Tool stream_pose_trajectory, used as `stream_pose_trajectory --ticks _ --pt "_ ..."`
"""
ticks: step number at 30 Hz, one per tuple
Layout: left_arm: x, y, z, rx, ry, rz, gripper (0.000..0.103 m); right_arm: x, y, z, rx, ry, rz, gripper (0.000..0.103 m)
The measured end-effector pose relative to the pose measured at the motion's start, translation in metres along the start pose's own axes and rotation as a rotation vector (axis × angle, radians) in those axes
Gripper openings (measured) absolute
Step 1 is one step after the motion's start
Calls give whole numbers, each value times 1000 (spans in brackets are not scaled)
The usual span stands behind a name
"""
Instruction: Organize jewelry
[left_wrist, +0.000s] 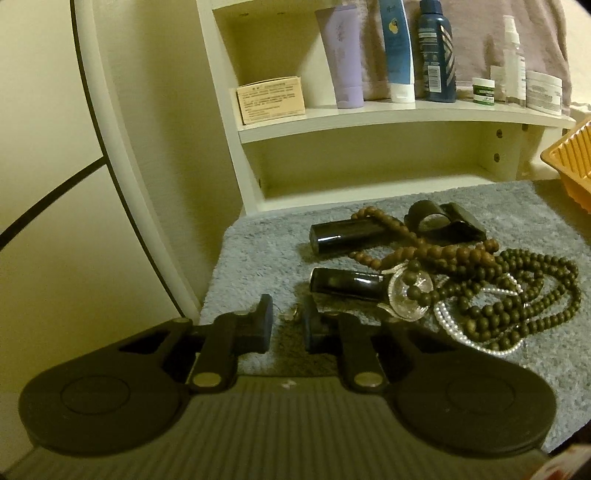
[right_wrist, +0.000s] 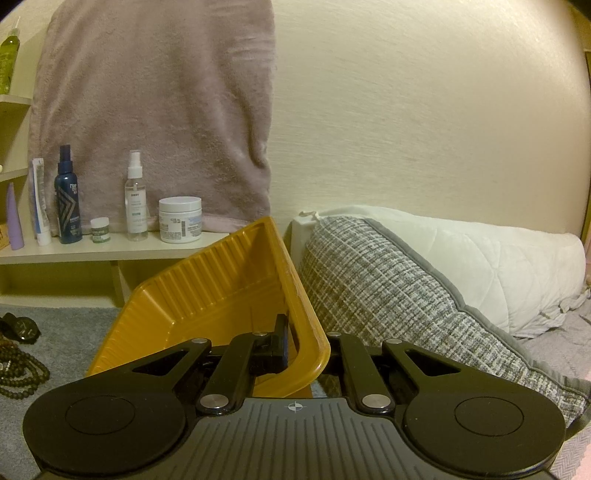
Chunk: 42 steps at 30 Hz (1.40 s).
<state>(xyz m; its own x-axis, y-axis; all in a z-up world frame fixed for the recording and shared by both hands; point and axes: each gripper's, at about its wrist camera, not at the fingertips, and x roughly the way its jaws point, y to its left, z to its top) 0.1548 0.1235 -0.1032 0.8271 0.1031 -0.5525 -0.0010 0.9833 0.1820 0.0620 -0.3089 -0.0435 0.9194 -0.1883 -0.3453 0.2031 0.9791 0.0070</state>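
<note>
A tangle of jewelry lies on the grey mat (left_wrist: 255, 251): a brown bead string (left_wrist: 424, 254), a dark green bead string (left_wrist: 524, 295), a clear sparkling bracelet (left_wrist: 448, 326) and a round glass piece (left_wrist: 410, 295). Two black tubes (left_wrist: 351, 238) and a black watch (left_wrist: 443, 218) lie among them. My left gripper (left_wrist: 289, 325) is low over the mat's near edge, jaws a little apart, with a tiny shiny piece (left_wrist: 291, 314) between the tips. My right gripper (right_wrist: 303, 347) is shut on the rim of the yellow tray (right_wrist: 207, 295), which is tilted up; one finger is hidden behind its wall.
A white shelf (left_wrist: 369, 118) behind the mat carries a box, tubes, bottles and jars. The tray's corner (left_wrist: 569, 162) shows at the right. In the right wrist view a checked cushion (right_wrist: 388, 288) and a white pillow (right_wrist: 498, 258) lie right of the tray; a pink towel (right_wrist: 155, 110) hangs behind.
</note>
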Motion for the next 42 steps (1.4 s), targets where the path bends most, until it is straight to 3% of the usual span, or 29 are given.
stream_pose_trajectory --ticks 7,13,18,29,35,42 --pt "-20 -2 8 -4 -40 -6 14 0 0 0 1 -2 0 8" --pt "-46 -22 25 -6 -88 -85 14 0 1 -1 6 -2 1 8" --pt "-67 -61 41 20 -134 -199 14 0 0 -1 14 -4 2 8" --pt "-99 -180 58 84 -173 -534 14 -2 -1 -2 37 -4 4 8" --pt "-102 -218 56 120 -175 -615 14 -2 -2 -3 47 -5 3 8" --pt "-99 -234 52 131 -162 -649 18 -3 -2 -4 54 -5 4 8"
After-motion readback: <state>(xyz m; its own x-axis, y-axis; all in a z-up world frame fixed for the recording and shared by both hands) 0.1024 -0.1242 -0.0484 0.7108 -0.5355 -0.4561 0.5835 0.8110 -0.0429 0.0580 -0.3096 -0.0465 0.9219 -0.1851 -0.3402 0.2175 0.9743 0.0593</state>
